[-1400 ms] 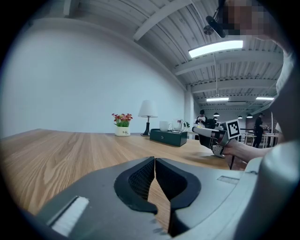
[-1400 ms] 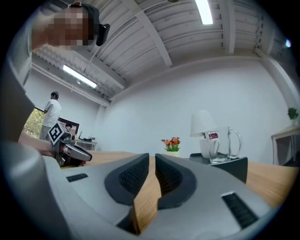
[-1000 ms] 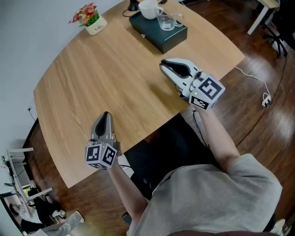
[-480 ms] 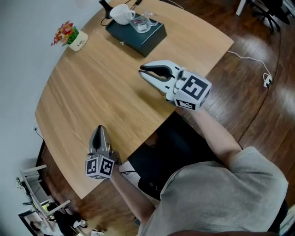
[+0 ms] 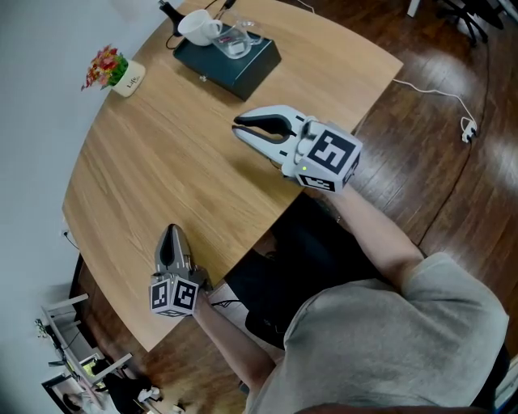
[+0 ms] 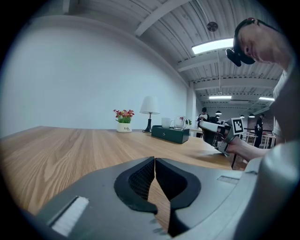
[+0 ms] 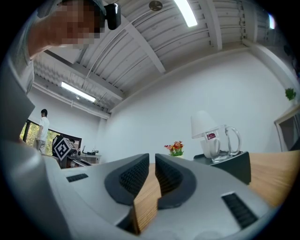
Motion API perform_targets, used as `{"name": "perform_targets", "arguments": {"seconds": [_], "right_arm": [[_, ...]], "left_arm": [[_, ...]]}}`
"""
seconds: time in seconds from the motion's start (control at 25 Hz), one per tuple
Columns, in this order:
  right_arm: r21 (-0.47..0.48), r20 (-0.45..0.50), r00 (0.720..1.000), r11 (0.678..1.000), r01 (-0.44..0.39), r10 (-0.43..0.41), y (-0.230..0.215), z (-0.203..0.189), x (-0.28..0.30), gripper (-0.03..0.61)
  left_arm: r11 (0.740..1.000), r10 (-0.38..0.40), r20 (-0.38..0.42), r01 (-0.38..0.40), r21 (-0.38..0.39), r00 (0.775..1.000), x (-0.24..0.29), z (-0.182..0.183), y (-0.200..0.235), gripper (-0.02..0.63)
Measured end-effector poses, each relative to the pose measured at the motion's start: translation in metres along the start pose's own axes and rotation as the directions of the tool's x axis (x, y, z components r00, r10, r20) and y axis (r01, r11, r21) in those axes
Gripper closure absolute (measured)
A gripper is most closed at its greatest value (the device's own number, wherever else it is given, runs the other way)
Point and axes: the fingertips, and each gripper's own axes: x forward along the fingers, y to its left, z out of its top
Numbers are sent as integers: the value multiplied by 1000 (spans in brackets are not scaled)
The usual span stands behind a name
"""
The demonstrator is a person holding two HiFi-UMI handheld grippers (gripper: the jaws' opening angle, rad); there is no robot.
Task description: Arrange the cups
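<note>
One curved wooden table (image 5: 162,162), dark plank floor (image 5: 453,178)

A wide stretch of bare wooden table (image 5: 154,162) is lying open between the left gripper (image 5: 170,232), near the front edge, and the right gripper (image 5: 237,128), hovering further in. From the right gripper the wood is running clear to the dark green box (image 5: 243,71) at the far edge. A white cup (image 5: 197,26) and a glass cup (image 5: 233,40) are standing on the box, a lamp base (image 5: 168,10) is crowding just behind them, and a flower pot (image 5: 113,71) is sitting well to the left
</note>
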Motion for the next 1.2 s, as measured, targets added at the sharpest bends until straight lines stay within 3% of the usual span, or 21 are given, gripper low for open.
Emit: {"name": "perform_targets", "arguments": {"seconds": [0.72,0.96,1.2], "right_arm": [[-6,-22,1000,1000,-15,15,3,-4,1,541],[142,51,998,989,-50,44,-4,9,-2,543],[120,52,998,991,-51,45,10,9,-19,543]], "left_arm": [[1000,3,0,-3,-2,1000,0,0,0,595],[1000,9,4,-9,1,1000,3,6,1,597],[1000,8,19,-8,27,1000,-9,6,-7,597]]}}
